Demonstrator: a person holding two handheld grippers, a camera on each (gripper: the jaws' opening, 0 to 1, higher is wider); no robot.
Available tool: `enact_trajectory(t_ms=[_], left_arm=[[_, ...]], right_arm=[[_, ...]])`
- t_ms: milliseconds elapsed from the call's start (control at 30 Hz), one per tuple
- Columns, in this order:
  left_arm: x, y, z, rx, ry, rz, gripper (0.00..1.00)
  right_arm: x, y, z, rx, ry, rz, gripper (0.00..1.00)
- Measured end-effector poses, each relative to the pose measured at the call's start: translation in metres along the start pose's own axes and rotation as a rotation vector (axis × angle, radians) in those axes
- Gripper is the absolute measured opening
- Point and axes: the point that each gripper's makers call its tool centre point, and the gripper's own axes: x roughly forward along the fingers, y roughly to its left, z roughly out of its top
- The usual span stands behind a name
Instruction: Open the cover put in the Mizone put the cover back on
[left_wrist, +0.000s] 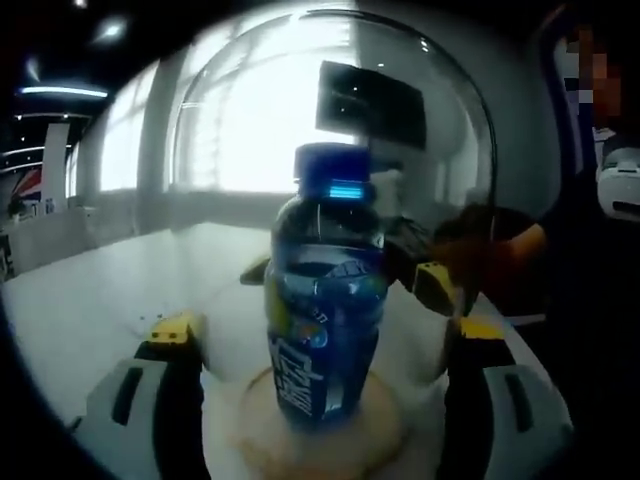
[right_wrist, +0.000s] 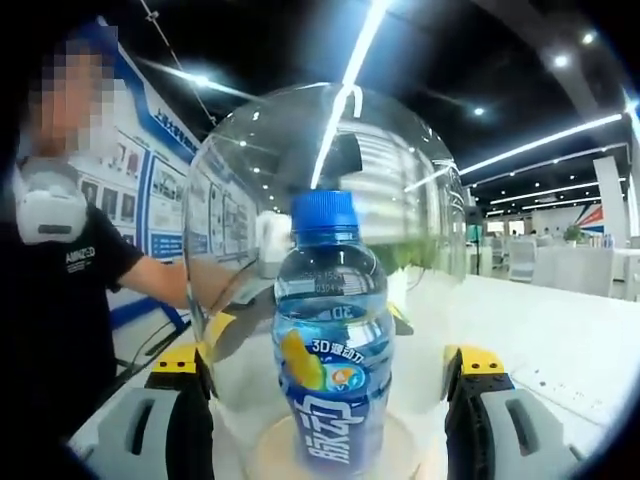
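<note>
One Mizone bottle (left_wrist: 325, 320) under dome (left_wrist: 250, 80)

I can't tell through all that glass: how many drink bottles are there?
1. A single blue Mizone bottle stands upright on the round wooden base, under the clear dome cover. Both views show this same bottle, between each gripper's jaws. None other is visible.

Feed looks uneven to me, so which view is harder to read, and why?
Left gripper view: strong backlight from the windows leaves the Mizone bottle dark and soft, with glare across the clear dome cover. Right gripper view: bottle label sharp and evenly lit; ceiling strip lights streak across the dome.
</note>
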Motion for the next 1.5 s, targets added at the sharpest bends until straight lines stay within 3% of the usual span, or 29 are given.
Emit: enact_trajectory(t_ms=[333,533,733,1033,1300,1367,1500], left_arm=[[-0.003,-0.001,-0.002,0.0,0.01,0.025,0.85],[-0.011,0.003,-0.006,-0.01,-0.002,0.053,0.8],[-0.018,0.003,-0.009,-0.021,-0.022,0.107,0.76],[-0.028,0.003,-0.016,-0.041,-0.012,0.166,0.71],[-0.046,0.003,-0.019,-0.028,-0.001,0.274,0.64],[-0.05,0.0,-0.023,0.016,0.019,0.291,0.61],[-0.053,-0.011,-0.025,0.018,0.017,0.302,0.6]], right_arm=[[-0.001,0.002,-0.001,0.003,0.014,-0.021,0.9],[-0.011,-0.003,-0.012,-0.002,0.082,-0.083,0.9],[-0.027,-0.003,0.003,0.022,0.003,-0.143,0.9],[-0.028,0.014,0.001,0.043,-0.009,-0.174,0.9],[-0.033,0.023,-0.002,0.053,-0.033,-0.218,0.9],[-0.037,0.022,-0.004,0.052,-0.033,-0.247,0.9],[-0.042,0.027,-0.005,0.059,-0.047,-0.274,0.9]])
